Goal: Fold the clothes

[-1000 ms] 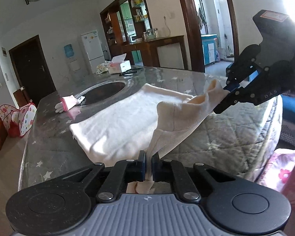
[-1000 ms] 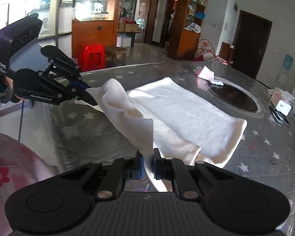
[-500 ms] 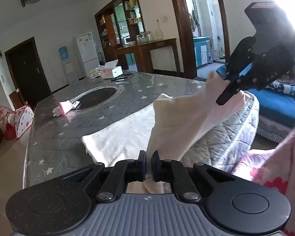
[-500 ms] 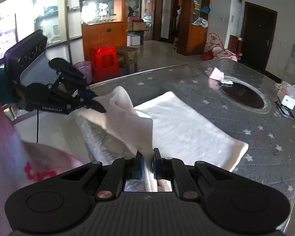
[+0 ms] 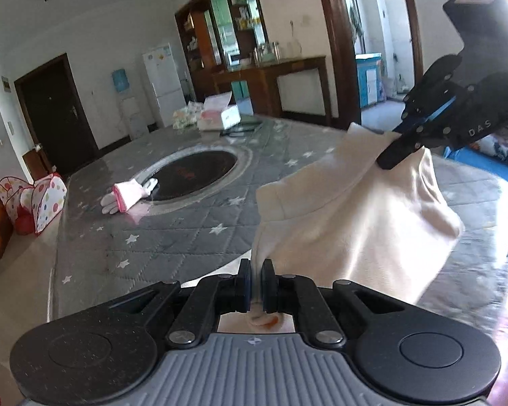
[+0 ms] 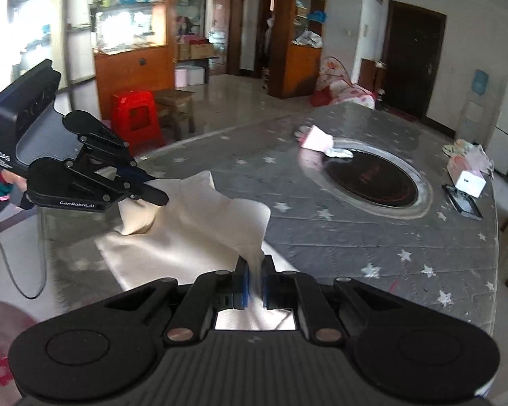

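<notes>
A cream-white garment (image 5: pixel 352 223) hangs between my two grippers above the near edge of the grey star-quilted table (image 5: pixel 172 230). My left gripper (image 5: pixel 256 282) is shut on one of its edges. My right gripper (image 6: pixel 255 282) is shut on another edge of the same garment (image 6: pixel 199 226). In the left wrist view the right gripper (image 5: pixel 394 159) pinches the cloth at the upper right. In the right wrist view the left gripper (image 6: pixel 159 198) pinches it at the left. The lower part of the garment drapes over the table's near edge.
A dark round inset (image 5: pixel 193 174) sits in the middle of the table with a pink-and-white glove (image 5: pixel 128 194) beside it. A tissue box (image 5: pixel 220 113) and a phone (image 6: pixel 462 199) lie at the far end. A red stool (image 6: pixel 135 118) stands on the floor.
Both grippers have lifted the garment and pulled it back toward the near edge. It lay spread over the table a second ago; now it is gathered and mostly off the tabletop.
</notes>
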The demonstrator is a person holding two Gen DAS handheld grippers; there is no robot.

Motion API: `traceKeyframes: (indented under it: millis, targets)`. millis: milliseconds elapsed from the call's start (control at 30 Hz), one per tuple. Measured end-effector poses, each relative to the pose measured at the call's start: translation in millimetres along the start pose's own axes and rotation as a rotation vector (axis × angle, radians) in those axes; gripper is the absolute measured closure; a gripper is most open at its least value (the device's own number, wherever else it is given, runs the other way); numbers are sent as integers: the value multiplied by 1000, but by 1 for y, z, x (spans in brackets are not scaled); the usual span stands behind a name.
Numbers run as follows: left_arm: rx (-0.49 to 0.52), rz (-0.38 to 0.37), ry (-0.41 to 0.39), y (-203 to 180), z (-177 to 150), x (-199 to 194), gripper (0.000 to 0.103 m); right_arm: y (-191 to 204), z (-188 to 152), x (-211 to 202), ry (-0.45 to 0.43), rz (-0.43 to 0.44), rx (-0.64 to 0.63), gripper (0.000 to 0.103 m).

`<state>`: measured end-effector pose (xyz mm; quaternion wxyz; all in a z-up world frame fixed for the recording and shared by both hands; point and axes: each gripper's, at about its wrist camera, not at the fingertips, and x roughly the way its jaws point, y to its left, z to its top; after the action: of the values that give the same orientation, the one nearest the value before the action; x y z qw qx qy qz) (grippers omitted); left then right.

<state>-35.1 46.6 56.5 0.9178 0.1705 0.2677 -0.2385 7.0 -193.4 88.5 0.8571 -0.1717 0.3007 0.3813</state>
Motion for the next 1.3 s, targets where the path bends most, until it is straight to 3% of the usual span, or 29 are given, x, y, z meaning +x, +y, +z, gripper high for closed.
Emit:
traceKeyframes:
  millis: [267, 367, 567, 733, 833, 900, 1133, 1233, 1300]
  targets:
    - [-43, -7, 75, 24, 1, 60, 96, -37, -15, 73, 69, -44, 125, 97]
    - [-59, -10, 103, 33, 1, 82, 95, -40, -28, 84, 88, -44, 147, 97]
    - [-21, 0, 67, 32, 13, 79, 96, -37, -27, 79, 59, -74, 147, 97]
    - [-21, -6, 98, 36, 19, 91, 95, -52, -24, 88, 71, -97, 202, 83]
    - [-14, -2, 107, 36, 19, 98, 93, -59, -24, 93, 66, -67, 232, 76]
    - [-14, -5, 103, 36, 20, 99, 92, -61, -24, 96, 57, -51, 240, 62]
    - [8, 27, 47, 39, 27, 99, 90, -65, -22, 111, 64, -12, 266, 52]
    - [6, 48, 63, 41, 29, 109, 84, -66, -23, 114, 66, -14, 267, 51]
    - [-9, 66, 78, 44, 28, 117, 74, -66, -22, 115, 68, -18, 267, 51]
